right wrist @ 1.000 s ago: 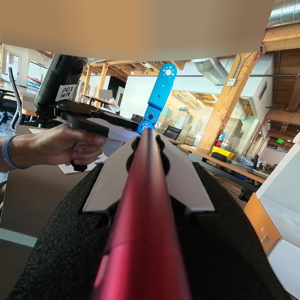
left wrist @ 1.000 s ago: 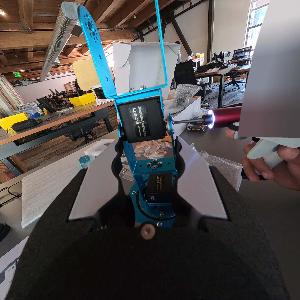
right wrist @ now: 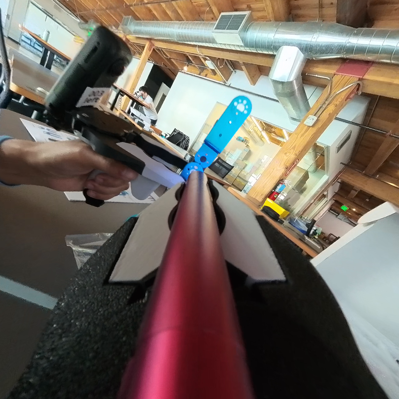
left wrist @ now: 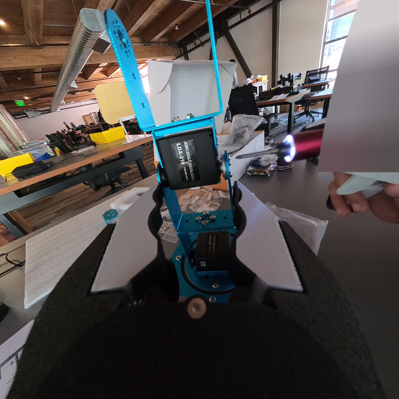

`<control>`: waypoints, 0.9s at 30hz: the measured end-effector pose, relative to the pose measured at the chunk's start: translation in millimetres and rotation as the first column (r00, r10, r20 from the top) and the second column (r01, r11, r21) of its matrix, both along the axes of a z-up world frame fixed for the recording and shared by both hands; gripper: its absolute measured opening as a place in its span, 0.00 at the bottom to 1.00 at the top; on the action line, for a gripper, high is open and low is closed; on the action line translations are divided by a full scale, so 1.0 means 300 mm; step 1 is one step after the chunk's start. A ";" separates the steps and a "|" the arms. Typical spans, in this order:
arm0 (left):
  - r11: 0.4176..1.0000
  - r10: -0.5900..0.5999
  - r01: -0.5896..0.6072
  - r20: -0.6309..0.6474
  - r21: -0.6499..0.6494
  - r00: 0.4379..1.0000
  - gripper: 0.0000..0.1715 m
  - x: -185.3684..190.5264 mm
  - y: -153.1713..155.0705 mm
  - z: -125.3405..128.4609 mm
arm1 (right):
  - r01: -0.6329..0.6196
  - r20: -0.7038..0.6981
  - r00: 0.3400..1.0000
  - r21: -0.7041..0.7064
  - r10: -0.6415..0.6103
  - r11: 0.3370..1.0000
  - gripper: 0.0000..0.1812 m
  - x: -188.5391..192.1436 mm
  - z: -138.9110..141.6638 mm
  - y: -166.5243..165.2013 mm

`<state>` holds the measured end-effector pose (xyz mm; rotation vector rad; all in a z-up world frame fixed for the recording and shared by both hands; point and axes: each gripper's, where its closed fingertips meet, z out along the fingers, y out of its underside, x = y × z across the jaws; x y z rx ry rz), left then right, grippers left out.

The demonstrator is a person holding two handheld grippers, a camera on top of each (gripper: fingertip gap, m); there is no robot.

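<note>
Here the blue servo bracket assembly [left wrist: 194, 216] stands upright on the grey table [left wrist: 356, 280], two black servos [left wrist: 187, 157] mounted in its frame, and the left gripper [left wrist: 195, 207] is closed about its lower section, a white finger [left wrist: 133, 241] pressed against each side. Just right of the upper servo, the thin bit of a red electric screwdriver [right wrist: 194, 269] points at the bracket's side plate, its tip close by though contact cannot be made out, its ring of lights lit. The right gripper [right wrist: 195, 190] is clamped along the screwdriver's barrel. Small bags of screws [left wrist: 203, 198] lie behind the assembly, a clear plastic bag [left wrist: 300, 222] to its right, a white foam sheet [left wrist: 60, 254] to its left, and an open white box [left wrist: 185, 86] stands beyond
</note>
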<state>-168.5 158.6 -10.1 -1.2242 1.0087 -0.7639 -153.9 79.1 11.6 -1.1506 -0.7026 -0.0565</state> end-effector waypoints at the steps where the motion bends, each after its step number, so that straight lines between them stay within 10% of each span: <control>1: 1.000 0.000 0.000 -0.001 -0.003 1.000 0.38 0.000 0.000 0.000 | -0.012 0.001 1.000 0.007 0.012 1.000 0.11 -0.001 0.010 -0.016; 7: 1.000 0.021 -0.022 -0.010 -0.016 1.000 0.40 -0.012 0.000 -0.005 | -0.004 -0.069 0.998 -0.153 -0.007 0.988 0.12 0.191 0.003 -0.037; 13: 0.999 0.025 -0.024 0.030 -0.029 0.999 0.43 -0.125 -0.045 0.005 | -0.072 -0.078 0.997 -0.660 0.028 0.748 0.12 0.392 -0.381 0.058; 27: 0.996 0.003 -0.009 -0.066 -0.090 0.998 0.33 -0.316 -0.235 -0.191 | 0.038 0.002 0.998 -0.758 -0.056 0.651 0.12 0.438 -0.545 0.053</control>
